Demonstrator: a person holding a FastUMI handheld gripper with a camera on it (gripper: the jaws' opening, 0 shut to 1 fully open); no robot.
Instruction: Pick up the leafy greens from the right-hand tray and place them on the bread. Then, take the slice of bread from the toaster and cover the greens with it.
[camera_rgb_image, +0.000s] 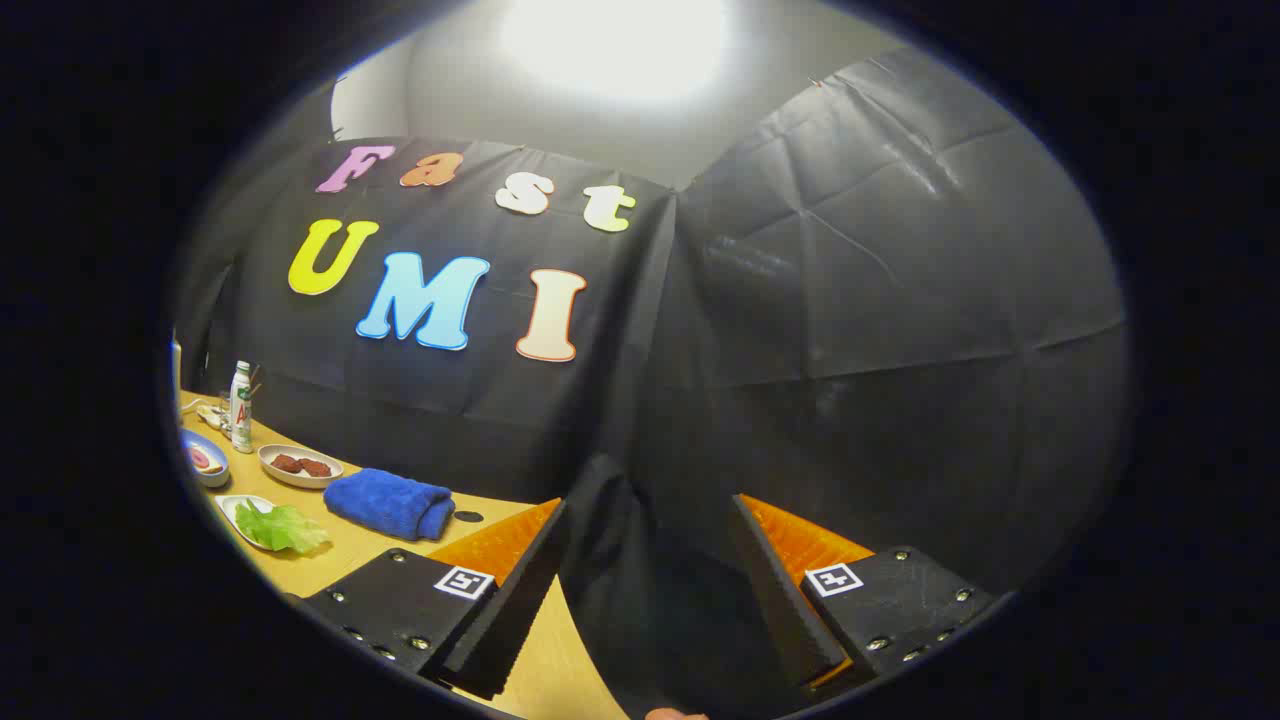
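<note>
Gripper view: the hand-held gripper points up at the booth wall, not at the food.
Fingers: spread apart, released, nothing between them but the wall cloth and a strip of the wooden surface.
Leafy greens: on a small white tray at the lower left of the frame, well apart from the left finger, lying low and flat.
Around them: a blue towel just beside; a dish of brown pieces, a blue plate and a bottle farther back.
Bread and toaster: no position can be given for either.
Coming move, as I judge: swing left and tilt down, bringing the greens ahead of the fingers.
</note>
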